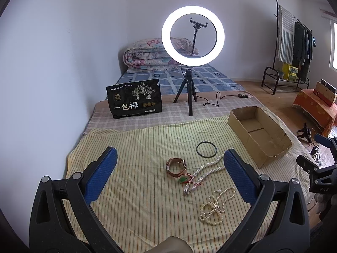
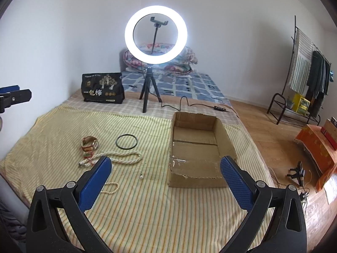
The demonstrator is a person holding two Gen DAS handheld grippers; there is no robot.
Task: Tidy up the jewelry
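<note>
Both claws spread wide and empty above the striped cloth [image 2: 137, 210]: left gripper [image 1: 168, 168] hovering over the jewelry cluster, right gripper [image 2: 166, 170] hovering at the near end of the cardboard box [image 2: 223, 135], nothing between the blue pads of either. All jewelry lying loose on the cloth to the left of the box, none inside it, so sorting judged not yet begun. Nearest the box, a thin black bangle [image 2: 126, 141]: rigid, light, likely slick, probably best pinched across the rim on one side. Further left of the box, a brown-strapped watch [image 2: 90, 143] resting on its side: probably the heaviest piece, strap pliable, glass face worth sparing, so best taken by the strap loop. Just in front of the watch, a small green pendant on red cord [image 1: 183, 179], tangled against the clasp end of a twisted pearl rope [image 2: 118, 158]; limp, likely to drag the cord along if lifted carelessly. Closer to the grippers than the rope, a cream bead strand [image 1: 217, 204] heaped in loops: soft, sagging, best pinched at a bunched part. Between the strand and the box, a tiny pearl stud [image 2: 141, 176]: very light, rollable, easily lost, needing a precise fingertip pinch.
</note>
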